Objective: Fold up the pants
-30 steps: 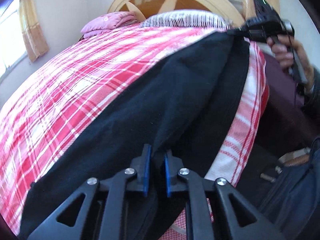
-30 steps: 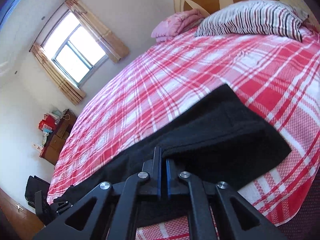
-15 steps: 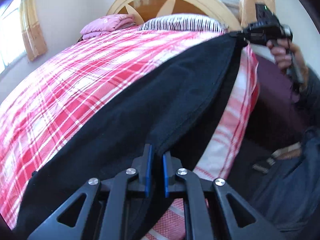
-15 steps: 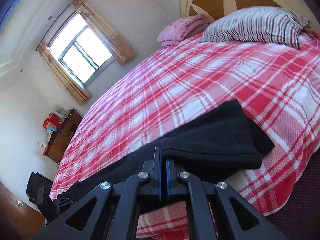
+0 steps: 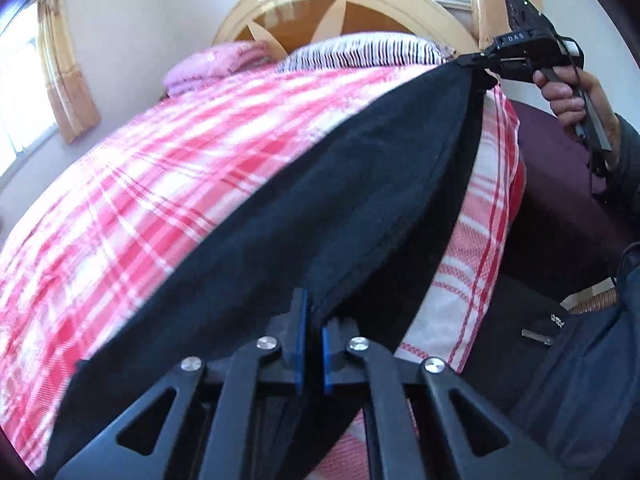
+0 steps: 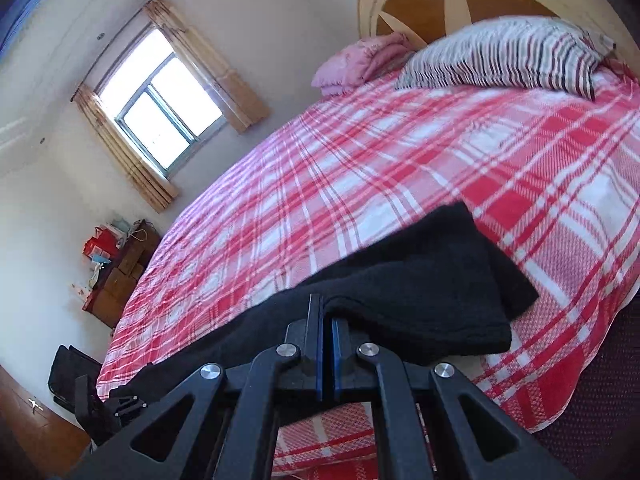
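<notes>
The black pants [image 5: 304, 216] lie stretched lengthwise along the near edge of the red plaid bed [image 5: 160, 184]. My left gripper [image 5: 312, 340] is shut on one end of the pants, and the fabric edge rises taut from it. My right gripper [image 6: 326, 344] is shut on the other end of the pants [image 6: 420, 292]; it also shows in the left wrist view [image 5: 472, 62], held by a hand, lifting that end off the bed. The left gripper shows at the bottom left of the right wrist view [image 6: 124, 400].
A striped pillow [image 6: 508, 52] and a folded pink blanket [image 6: 360, 60] lie by the wooden headboard [image 5: 340, 12]. A window with curtains [image 6: 160, 112] is on the far wall. A cluttered dresser [image 6: 116, 272] and a dark bag [image 6: 68, 368] stand beyond the bed. The person's dark clothing [image 5: 580, 380] is at right.
Both grippers have lifted and pulled the pants taut toward the near bed edge. The far end has risen off the sheet and the fabric has slid nearer the edge.
</notes>
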A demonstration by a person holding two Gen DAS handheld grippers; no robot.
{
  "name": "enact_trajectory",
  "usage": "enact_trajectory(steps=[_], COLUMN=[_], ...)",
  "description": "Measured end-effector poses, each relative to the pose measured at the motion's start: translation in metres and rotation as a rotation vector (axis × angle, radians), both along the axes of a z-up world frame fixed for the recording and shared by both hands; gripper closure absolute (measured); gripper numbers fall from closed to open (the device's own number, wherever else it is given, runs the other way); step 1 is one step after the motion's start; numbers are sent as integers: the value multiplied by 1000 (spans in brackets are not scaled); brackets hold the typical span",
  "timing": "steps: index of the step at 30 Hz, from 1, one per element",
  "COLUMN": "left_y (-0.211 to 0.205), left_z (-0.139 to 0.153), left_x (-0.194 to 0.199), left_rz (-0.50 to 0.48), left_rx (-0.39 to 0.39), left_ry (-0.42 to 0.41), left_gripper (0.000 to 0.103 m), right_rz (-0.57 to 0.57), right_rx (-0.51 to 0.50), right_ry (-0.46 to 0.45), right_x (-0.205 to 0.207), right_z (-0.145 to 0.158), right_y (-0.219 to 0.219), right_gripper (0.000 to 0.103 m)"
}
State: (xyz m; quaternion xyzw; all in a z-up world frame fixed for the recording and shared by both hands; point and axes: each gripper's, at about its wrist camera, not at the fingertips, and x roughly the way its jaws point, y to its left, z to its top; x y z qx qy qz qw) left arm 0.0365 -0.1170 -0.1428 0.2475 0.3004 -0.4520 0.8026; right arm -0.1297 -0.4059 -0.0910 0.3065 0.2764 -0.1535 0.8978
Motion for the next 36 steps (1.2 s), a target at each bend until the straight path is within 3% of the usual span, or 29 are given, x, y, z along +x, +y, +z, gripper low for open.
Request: enact_trajectory(steps=[3,8,15,19,21,26,31,33,35,36], left_y=[2,-12,-11,4,7,1,8,10,11,13], left_z=[3,-20,-21,-8,-7,-29,-30,-28,-25,-21], left_x=[-6,-23,-16,-18,-17,-24,-20,-23,-27,-31], left_rz=[-32,-87,-78,-62,-64,-96,-91,-91,-104,-113], left_rx=[18,112,74,-13,-32,20,0,5,19,18], left_ry=[7,-17,37,62,75,108,149,136,107,84], left_gripper=[96,96,96,96,96,96,96,96,96,95], right_rz=[-4,-12,-30,-18,-17,-36,3,1,-21,-31], right_rx=[3,34,56,26,4,53,49,57,57,70], right_ry=[16,67,97,35,54,123,141,137,131,118], right_x=[-1,-3,-9,-13,-11,-9,-7,-9,-16,-22], right_z=[1,-13,-23,-9,-8,-30,-31,-30,-27,-25], right_y=[-3,-8,-11,-6,-5,-19,-18,-20,-25,-29], right_gripper=[100,100,100,100,100,100,99,97,83,81])
